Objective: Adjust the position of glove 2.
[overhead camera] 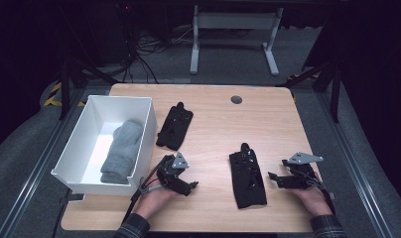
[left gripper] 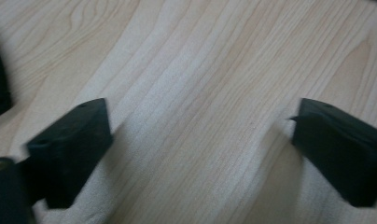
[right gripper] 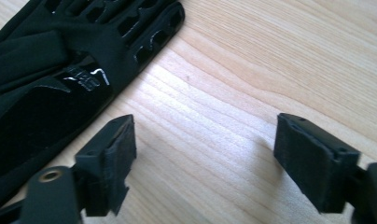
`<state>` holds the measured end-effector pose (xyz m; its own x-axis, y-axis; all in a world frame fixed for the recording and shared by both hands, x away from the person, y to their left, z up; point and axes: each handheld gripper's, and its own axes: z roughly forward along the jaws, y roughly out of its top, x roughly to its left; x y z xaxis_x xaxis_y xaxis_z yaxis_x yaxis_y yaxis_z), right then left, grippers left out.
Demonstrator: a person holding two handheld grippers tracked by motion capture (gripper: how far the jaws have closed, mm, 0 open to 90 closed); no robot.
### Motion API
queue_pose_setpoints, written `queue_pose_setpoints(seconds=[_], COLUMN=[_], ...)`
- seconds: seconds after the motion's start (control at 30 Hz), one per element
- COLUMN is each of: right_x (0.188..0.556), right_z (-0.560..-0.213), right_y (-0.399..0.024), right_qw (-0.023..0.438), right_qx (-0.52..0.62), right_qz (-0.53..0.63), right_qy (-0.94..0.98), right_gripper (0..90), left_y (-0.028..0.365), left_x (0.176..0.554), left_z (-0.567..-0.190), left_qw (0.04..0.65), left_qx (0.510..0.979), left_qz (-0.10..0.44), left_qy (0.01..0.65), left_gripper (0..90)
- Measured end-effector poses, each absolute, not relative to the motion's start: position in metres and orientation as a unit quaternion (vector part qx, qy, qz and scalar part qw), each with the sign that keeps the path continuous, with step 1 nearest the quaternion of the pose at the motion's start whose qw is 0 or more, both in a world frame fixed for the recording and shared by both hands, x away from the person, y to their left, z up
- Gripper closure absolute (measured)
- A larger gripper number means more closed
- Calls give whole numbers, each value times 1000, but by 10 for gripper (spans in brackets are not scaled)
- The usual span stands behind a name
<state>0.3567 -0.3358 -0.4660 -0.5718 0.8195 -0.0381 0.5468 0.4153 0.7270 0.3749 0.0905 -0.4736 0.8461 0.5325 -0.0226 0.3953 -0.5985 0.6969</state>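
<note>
Wooden table [overhead camera: 213, 129] bare between both black gloves [overhead camera: 247, 176]

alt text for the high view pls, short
A person's left gripper and right gripper rest open on a wooden table, the right beside a black glove. Another black glove lies next to a white bin holding grey mittens.

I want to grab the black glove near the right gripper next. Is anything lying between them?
Nothing visible: only bare table lies between the open right gripper and the black glove beside it.
</note>
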Motion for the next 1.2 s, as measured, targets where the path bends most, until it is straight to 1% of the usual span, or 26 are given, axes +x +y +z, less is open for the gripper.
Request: queue_pose_setpoints(seconds=[0.1, 0.2, 0.23, 0.27, 0.3, 0.37, 0.47, 0.6, 0.7, 0.77, 0.9, 1.03, 1.1, 1.2], right_x=[357, 358, 358, 358, 358, 358, 358, 358, 358, 358, 358, 358, 358, 358], right_z=[-468, -469, -469, -469, -469, -469, -469, -469, -469, -469, -469, -469, -469, -469], right_y=[-338, -338, -338, -338, -338, -338, -338, -338, -338, -338, -338, -338, -338, -338], right_qw=[200, 200, 200, 200, 200, 200, 200, 200, 200, 200, 200, 199, 199, 199], right_qx=[421, 422, 422, 422, 422, 422, 422, 422, 422, 422, 422, 422, 422, 422], right_qz=[350, 351, 350, 350, 350, 350, 350, 350, 350, 350, 350, 350, 350, 350], right_qy=[813, 812, 812, 812, 812, 812, 812, 812, 812, 812, 812, 812, 812, 812], right_gripper=[167, 158, 157, 157, 157, 156, 157, 156, 156, 156, 155, 155, 155, 155], left_y=[91, 92, 91, 91, 91, 91, 91, 91, 89, 88, 86, 87, 88, 89], left_x=[378, 383, 385, 387, 389, 393, 402, 415, 424, 432, 445, 461, 468, 478], left_z=[-469, -465, -463, -461, -458, -453, -449, -443, -438, -437, -435, -433, -434, -437], left_qw=[361, 357, 354, 351, 351, 354, 358, 359, 359, 362, 365, 356, 343, 340], left_qx=[884, 876, 875, 873, 871, 863, 851, 842, 835, 829, 819, 813, 816, 809], left_qz=[96, 102, 106, 109, 113, 112, 107, 112, 130, 129, 144, 169, 176, 183], left_qy=[281, 307, 313, 320, 325, 341, 369, 387, 396, 407, 419, 429, 432, 443], left_gripper=[321, 502, 569, 676, 676, 801, 892, 898, 898, 898, 898, 898, 898, 898])
